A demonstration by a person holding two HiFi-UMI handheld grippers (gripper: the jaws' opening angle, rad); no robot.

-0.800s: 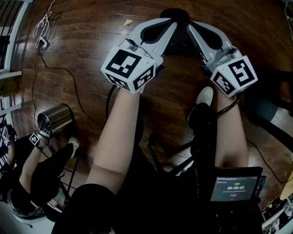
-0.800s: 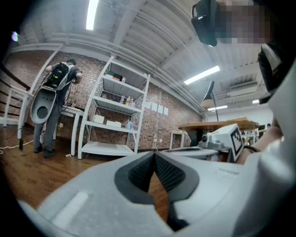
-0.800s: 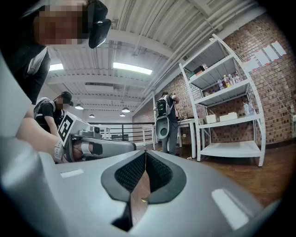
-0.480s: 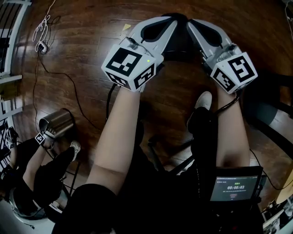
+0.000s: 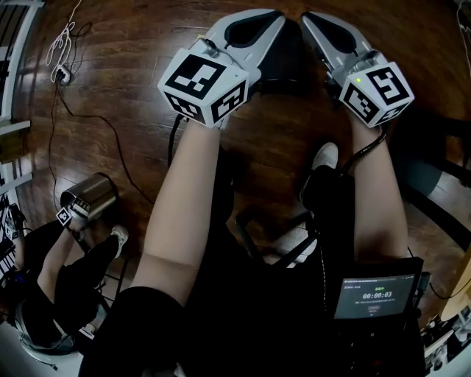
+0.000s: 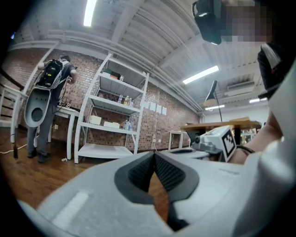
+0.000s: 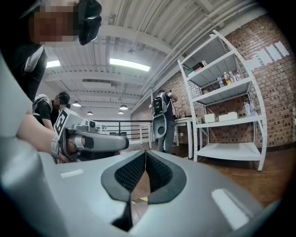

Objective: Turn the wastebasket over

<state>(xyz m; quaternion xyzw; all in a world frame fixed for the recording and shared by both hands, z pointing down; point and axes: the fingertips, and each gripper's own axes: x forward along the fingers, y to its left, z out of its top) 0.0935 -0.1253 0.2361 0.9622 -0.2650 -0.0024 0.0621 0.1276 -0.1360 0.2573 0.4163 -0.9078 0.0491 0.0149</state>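
Note:
In the head view a dark, rounded object [image 5: 285, 55] lies on the wood floor, mostly hidden between and under my two grippers; I cannot tell whether it is the wastebasket. My left gripper [image 5: 275, 16] and right gripper [image 5: 309, 18] are held out level side by side above it, tips close together. Both are shut with nothing between the pads, as the left gripper view [image 6: 154, 155] and the right gripper view [image 7: 145, 152] show. A shiny metal bin [image 5: 92, 195] lies tipped at the lower left, in another person's gripper.
A cable and power strip [image 5: 55, 74] trail across the floor at upper left. A white shoe [image 5: 324, 157] and a small screen [image 5: 375, 296] are below my arms. White shelving [image 6: 111, 120] stands along the brick wall, with a person [image 6: 48, 88] beside it.
Both grippers have moved toward the top of the head view, still shut. The metal bin and the other person's hand sit lower in the picture.

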